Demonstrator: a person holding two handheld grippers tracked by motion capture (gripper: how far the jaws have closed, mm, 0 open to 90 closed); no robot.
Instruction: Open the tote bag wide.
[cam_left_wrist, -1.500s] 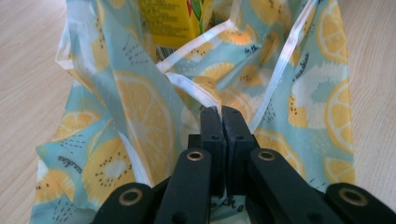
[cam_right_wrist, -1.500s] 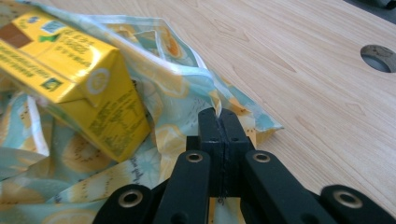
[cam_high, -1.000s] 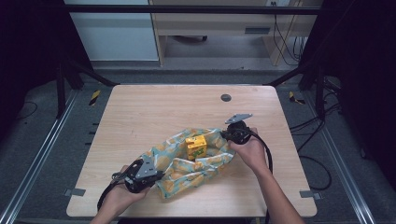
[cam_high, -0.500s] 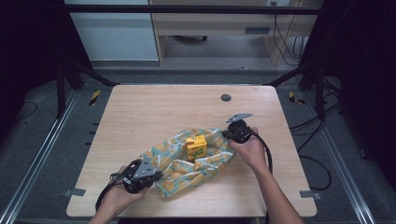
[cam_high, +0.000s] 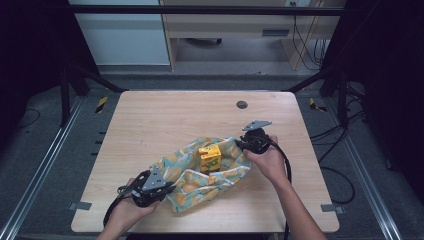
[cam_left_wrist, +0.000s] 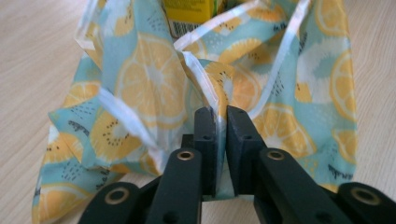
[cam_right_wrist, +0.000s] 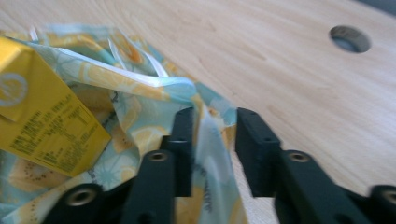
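A fruit-print bag (cam_high: 200, 175) lies on the tabletop (cam_high: 165, 120) with a yellow carton (cam_high: 209, 157) standing in it. The left claw (cam_left_wrist: 220, 122), jaws just easing apart, has the bag's near edge between barely parted jaws. The right claw (cam_right_wrist: 212, 135) has just been opening; the bag's far edge hangs loosely between its released jaws.

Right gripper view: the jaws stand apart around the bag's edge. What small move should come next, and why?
Probably draw the right gripper back off the fruit-print bag. Its jaws have just been opening, and a gap shows beside the fabric still between them, so the edge looks released. The left gripper has also been opening, narrowly, around the opposite edge. The yellow carton stands in the bag.
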